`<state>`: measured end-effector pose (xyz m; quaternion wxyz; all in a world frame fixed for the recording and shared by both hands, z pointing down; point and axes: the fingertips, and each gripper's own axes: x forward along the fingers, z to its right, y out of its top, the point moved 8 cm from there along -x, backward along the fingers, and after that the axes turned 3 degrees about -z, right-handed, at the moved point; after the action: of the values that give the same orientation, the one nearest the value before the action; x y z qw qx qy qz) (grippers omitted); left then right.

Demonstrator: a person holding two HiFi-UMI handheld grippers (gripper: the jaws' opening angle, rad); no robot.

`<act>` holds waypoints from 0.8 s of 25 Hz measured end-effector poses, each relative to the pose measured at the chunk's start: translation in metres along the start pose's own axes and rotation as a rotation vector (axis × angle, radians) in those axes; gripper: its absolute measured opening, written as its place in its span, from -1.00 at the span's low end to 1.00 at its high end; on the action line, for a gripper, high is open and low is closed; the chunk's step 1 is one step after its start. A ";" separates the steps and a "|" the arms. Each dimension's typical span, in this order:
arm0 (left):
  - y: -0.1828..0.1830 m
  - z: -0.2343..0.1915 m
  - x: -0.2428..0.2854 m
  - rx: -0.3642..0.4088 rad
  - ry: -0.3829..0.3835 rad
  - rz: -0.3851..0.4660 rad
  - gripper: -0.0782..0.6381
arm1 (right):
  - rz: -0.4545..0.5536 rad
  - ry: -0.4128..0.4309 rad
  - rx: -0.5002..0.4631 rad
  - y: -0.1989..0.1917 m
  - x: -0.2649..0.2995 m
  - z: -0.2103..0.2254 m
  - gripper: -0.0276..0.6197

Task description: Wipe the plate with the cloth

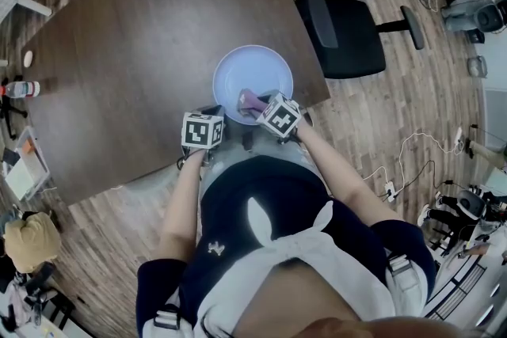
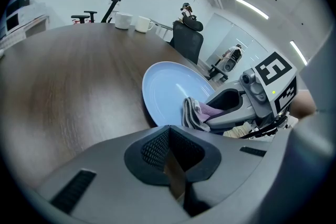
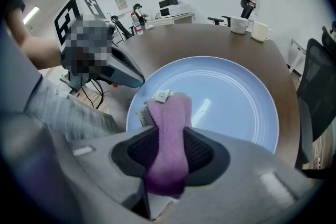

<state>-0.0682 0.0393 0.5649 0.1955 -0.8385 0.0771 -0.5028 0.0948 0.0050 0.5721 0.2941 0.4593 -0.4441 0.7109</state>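
One plate (image 1: 247, 66), dark wood table (image 1: 127, 51), office chair (image 1: 346, 28)

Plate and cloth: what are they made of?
The plate looks like glazed ceramic, though it could be plastic: it is pale blue and smooth, with a shiny streak of light. The cloth looks like soft woven fabric: it is purple, fuzzy and folded.
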 end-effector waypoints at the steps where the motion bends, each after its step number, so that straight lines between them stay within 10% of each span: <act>1: 0.000 0.000 0.001 -0.001 0.004 -0.001 -0.76 | -0.002 -0.001 -0.005 -0.001 0.000 0.002 -0.48; 20: 0.000 0.006 0.002 0.016 0.049 -0.017 -0.76 | -0.056 -0.056 -0.090 -0.014 -0.013 0.037 -0.48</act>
<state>-0.0618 0.0401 0.5634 0.1958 -0.8249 0.0706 -0.5255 0.1259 -0.0226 0.5721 0.3218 0.4778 -0.4705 0.6684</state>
